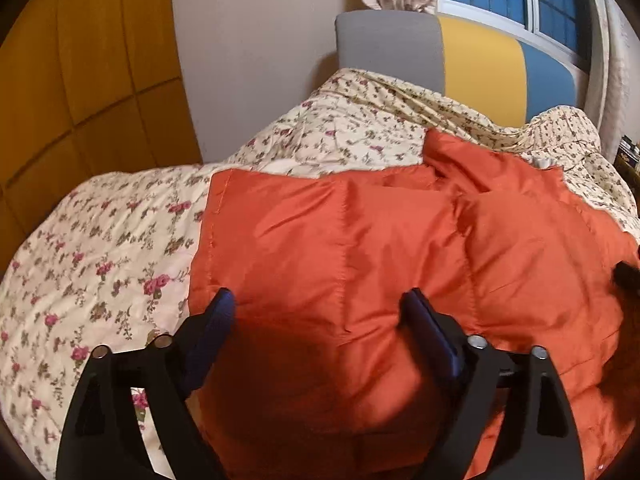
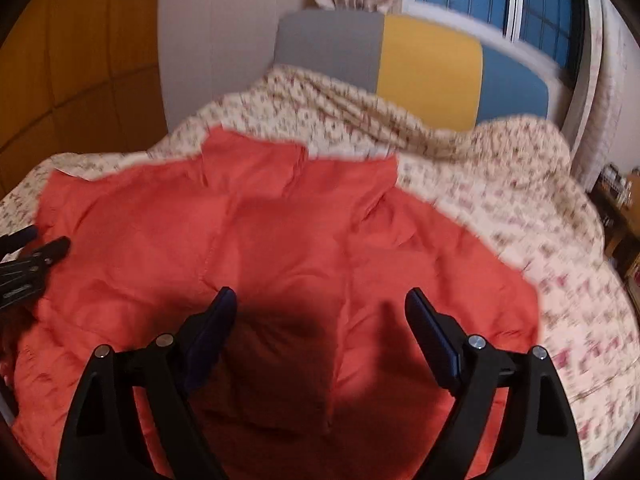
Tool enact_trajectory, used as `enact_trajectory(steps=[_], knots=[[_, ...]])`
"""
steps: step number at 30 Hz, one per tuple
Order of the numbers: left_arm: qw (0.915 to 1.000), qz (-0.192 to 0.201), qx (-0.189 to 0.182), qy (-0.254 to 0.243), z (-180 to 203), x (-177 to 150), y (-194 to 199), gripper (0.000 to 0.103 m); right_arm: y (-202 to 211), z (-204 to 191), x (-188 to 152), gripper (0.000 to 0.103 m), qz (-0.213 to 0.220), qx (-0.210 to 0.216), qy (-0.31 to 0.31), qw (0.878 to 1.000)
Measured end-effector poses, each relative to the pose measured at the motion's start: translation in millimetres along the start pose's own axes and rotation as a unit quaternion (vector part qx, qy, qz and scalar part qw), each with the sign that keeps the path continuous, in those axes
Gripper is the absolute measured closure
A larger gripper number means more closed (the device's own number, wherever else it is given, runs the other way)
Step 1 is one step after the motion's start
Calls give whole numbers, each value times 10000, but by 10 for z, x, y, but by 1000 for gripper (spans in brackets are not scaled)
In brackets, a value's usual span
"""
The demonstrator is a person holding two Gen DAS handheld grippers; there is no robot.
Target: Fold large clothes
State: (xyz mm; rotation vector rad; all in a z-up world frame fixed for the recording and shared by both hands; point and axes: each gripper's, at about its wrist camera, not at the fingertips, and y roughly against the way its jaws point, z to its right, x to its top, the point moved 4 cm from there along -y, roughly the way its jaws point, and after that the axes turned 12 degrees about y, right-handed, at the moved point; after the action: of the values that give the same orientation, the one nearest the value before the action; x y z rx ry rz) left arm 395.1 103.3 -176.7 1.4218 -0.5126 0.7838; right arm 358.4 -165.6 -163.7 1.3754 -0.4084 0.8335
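Left tool [image 1: 318, 312]: fingers spread wide, nothing between the pads, hanging above the orange padded jacket [image 1: 360, 260] without touching it. Right tool [image 2: 320, 312]: likewise released, fingers apart, empty, over the same jacket [image 2: 260, 248]. In the right wrist view the left tool shows again at the left edge of the frame [image 2: 32, 256], close over the garment's left side.

Jacket position: spread across the floral bedspread [image 1: 100, 248], filling the centre and lower part of both frames. Collar end [image 2: 296, 168] points toward the upper middle of the right wrist frame, toward the grey, yellow and blue headboard [image 2: 428, 64]. Quilted seams run up the frame; the left edge in the left wrist view is a straight stitched hem lying just beside the bare bedspread. A dark furry patch [image 1: 626, 276] sits at the right edge of that frame (trim, probably; too little shown to say).

Step in hand, as I judge it: between grasps. The garment lies broadly flat, and neither tool has hold of it.

Next move calls for: picking an edge or corner on each side, lowering both tools until the pads straddle the fabric, clenching on enough thickness (puffy fill may slip), then carrying the side across the middle. The right wrist view is blurred, so the right-hand edge is hard to place exactly.
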Motion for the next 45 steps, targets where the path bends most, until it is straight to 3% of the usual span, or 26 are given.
enact_trajectory(steps=[2, 6, 13, 15, 24, 30, 33, 35, 38, 41, 43, 45], knots=[[9994, -209, -119, 242, -97, -43, -136, 12, -206, -73, -82, 15, -143, 208, -132, 9996], [9970, -482, -268, 546, -199, -70, -311, 9, -367, -92, -112, 14, -171, 141, -113, 9997], [9972, -447, -234, 549, -206, -99, -278, 7, -339, -18, -169, 12, -153, 162, -162, 9996], [9966, -449, -192, 658, -250, -117, -247, 3, -294, -6, -198, 12, -135, 174, -177, 9996], [9920, -484, -367, 1105, -381, -244, -106, 3, -207, 35, -282, 12, -84, 372, -197, 9991], [9909, -634, -166, 1180, -422, -250, 61, 3, -119, 124, -248, 12, -160, 577, -266, 9978], [9903, -179, -173, 1364, -429, -88, 332, 3, 143, 294, -120, 12, 366, 779, -755, 9934], [9895, 149, -181, 1424, -395, 54, 442, 3, 184, 325, 9, 12, 436, 798, -857, 9922], [9945, 150, -230, 1012, -154, 267, 357, 3, 121, 285, 243, 12, 455, 825, -793, 9924], [9998, 153, 62, 70, 189, 362, 78, 3, -95, 170, 374, 11, 194, 574, -382, 9974], [9991, -17, 289, -324, 284, 309, -152, 3, -332, 144, 337, 10, -101, 427, -261, 9987], [9975, 22, 377, -594, 298, 183, -358, 3, -533, 151, 188, 8, -174, 569, -424, 9973]])
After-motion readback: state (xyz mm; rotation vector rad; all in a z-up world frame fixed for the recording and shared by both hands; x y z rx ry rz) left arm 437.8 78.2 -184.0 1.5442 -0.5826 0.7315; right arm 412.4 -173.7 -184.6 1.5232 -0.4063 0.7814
